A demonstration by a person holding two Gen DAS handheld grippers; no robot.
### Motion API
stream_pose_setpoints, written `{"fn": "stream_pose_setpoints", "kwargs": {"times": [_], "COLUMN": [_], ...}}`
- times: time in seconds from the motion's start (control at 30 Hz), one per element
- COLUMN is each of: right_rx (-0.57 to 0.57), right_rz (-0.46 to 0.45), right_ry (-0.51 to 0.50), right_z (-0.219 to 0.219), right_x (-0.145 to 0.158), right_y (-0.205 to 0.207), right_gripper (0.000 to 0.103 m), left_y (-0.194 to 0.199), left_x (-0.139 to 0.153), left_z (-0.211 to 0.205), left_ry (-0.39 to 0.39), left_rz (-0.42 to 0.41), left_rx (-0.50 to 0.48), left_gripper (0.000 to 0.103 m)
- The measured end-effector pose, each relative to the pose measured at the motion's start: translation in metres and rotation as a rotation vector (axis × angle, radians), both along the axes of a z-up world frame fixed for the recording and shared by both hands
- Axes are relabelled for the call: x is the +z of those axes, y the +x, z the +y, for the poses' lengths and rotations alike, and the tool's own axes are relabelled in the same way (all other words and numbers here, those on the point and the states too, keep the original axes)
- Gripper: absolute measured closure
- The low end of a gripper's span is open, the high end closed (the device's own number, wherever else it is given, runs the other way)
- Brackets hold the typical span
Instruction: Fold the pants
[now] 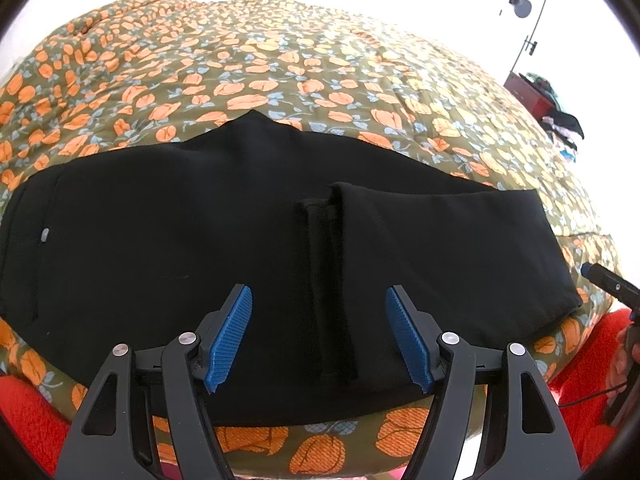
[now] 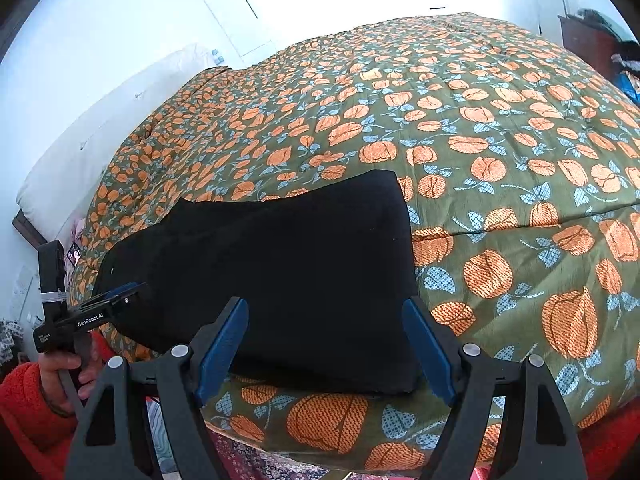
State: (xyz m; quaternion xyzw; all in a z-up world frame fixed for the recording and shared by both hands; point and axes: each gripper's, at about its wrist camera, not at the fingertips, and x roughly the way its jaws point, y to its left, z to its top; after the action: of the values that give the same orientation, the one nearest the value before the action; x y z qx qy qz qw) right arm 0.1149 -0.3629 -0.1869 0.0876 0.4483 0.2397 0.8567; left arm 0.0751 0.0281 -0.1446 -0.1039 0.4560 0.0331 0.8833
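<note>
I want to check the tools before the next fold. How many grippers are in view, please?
2. The left gripper hangs open over the black pants; the right gripper hangs open over their right end. Neither holds cloth.

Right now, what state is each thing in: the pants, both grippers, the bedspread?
black pants: lying flat on the bed, legs folded back over the upper part, hem edge on top.
left gripper: open, above the pants, nothing held.
right gripper: open, over the near folded end, nothing held.
floral bedspread: spread out under the pants.
</note>
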Motion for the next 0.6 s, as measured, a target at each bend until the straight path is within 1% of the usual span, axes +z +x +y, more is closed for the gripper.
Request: {"fn": "stream_pose_setpoints", "kwargs": {"times": [0.6], "right_rx": [0.000], "right_rz": [0.002], "right_ry": [-0.003], "right_z": [-0.0001], "right_x": [-0.0001], "right_y": [-0.0005], "right_gripper": [0.024], "left_y": [0.0013], "left_x": [0.0015], "left_z": [0.0018], "left_ry": [0.003], "left_rz": [0.003], "left_rx": [0.006], "left_gripper": [0.031]}}
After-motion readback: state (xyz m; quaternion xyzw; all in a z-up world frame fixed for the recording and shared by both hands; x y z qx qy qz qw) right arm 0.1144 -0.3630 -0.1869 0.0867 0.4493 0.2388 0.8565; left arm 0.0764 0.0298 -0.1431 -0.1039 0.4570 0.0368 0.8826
